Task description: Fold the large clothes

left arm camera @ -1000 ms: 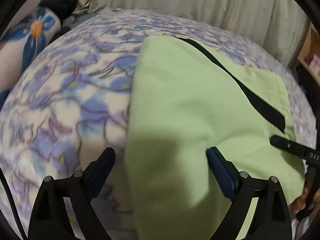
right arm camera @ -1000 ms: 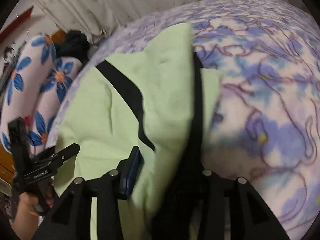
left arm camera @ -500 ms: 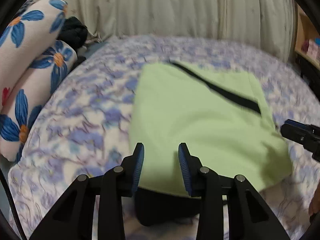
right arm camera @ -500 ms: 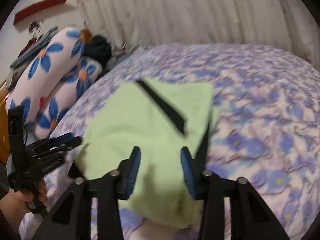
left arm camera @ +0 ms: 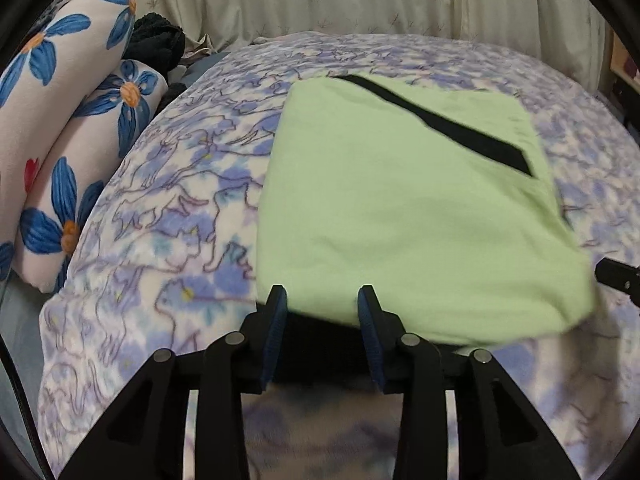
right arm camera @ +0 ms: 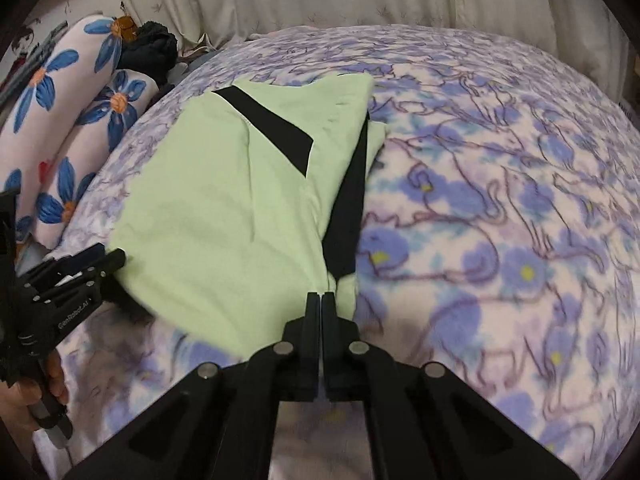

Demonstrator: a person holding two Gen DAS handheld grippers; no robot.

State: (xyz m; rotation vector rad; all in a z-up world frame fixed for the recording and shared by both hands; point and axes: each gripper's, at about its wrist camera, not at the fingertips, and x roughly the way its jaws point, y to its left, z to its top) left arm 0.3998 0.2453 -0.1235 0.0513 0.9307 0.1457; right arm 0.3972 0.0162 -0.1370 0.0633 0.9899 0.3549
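Now, garment: folded green garment (left arm camera: pixel 400 208) lies mid-frame, just beyond both claws.
Left claw (left arm camera: pixel 322 300): apart, reopening, empty.
Right claw (right arm camera: pixel 321 300): together, empty.
Room: open blanket (right arm camera: pixel 500 200) at right.

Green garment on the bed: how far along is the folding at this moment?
Done: the green garment lies folded into a compact rectangle on the floral blanket, black stripe on top. In hand: nothing; the left gripper is open and empty, the right gripper shut on nothing. Left: perhaps tidying the black edge at its side.
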